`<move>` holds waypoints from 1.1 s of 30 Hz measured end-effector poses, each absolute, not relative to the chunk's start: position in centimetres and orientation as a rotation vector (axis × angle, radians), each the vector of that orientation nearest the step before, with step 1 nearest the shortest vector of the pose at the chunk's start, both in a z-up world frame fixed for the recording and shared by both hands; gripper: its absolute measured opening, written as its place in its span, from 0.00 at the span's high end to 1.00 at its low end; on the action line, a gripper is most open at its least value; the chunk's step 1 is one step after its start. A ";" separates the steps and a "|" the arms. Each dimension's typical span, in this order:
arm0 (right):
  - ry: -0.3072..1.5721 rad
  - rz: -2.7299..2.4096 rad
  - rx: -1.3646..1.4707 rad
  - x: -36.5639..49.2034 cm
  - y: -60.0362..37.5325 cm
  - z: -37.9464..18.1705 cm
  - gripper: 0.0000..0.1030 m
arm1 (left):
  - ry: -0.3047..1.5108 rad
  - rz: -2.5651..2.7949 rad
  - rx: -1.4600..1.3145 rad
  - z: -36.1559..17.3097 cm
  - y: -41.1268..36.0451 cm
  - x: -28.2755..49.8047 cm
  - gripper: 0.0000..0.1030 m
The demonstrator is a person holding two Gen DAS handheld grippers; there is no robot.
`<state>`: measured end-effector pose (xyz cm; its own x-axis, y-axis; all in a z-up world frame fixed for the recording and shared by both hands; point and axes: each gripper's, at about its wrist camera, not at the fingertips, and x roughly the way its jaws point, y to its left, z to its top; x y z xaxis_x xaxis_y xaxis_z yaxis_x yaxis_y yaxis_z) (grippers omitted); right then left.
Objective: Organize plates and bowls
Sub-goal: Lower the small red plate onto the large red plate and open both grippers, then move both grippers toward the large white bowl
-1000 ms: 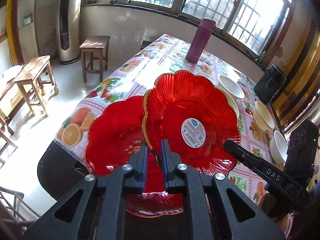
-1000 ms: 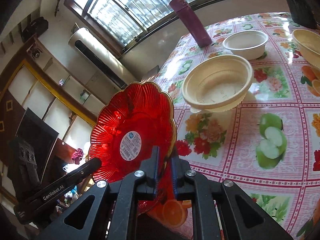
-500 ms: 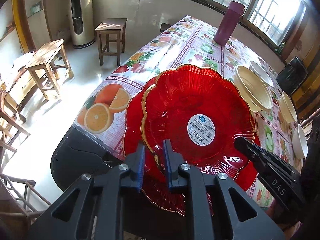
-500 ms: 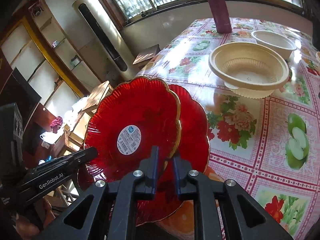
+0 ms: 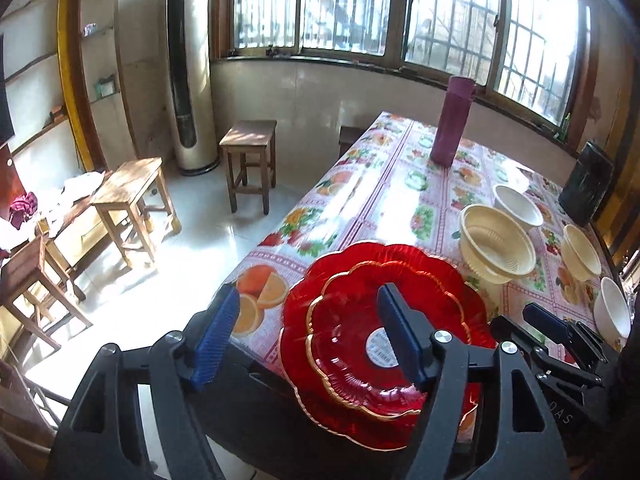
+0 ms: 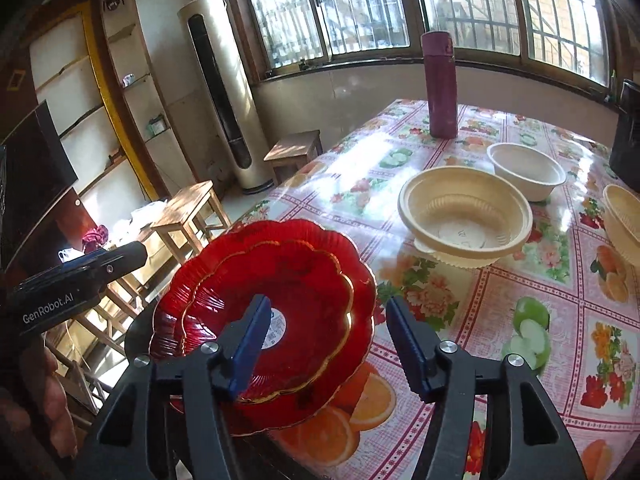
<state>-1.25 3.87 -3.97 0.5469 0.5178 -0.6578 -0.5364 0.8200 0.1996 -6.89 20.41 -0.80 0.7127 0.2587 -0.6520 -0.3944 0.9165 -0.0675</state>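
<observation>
On desk [image 5: 384, 200] corner: smaller red plate [image 5: 360, 344] now stacked on larger red plate [image 5: 400, 260]; left tongs [image 5: 308, 334], right tongs [image 6: 326, 344] released, opening, nothing clamped

Daylit, sharp, strong fisheye bend at edges.
Sun through far windows [image 5: 420, 12] blows panes white; glare patch on glossy tablecloth [image 6: 360, 148] and floor [image 5: 132, 280] at left. Corners vignette to black. Near gripper bodies in dark shadow.

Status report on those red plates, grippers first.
Left gripper and right gripper both opening, nothing between the pads. Small red plate nested in big red plate at the table corner. Bowls unstacked behind; path clear.
</observation>
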 end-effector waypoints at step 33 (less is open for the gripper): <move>0.396 0.137 0.408 -2.8 -35.0 -0.8 0.00 | 0.662 -0.296 -0.066 2.4 -8.8 3.0 0.00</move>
<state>-2.84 -35.00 -0.76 0.9149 0.2076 -0.3463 -0.0506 0.9098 0.4119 2.99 -8.79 2.39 0.7482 -0.2912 -0.5961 0.2495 0.9561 -0.1538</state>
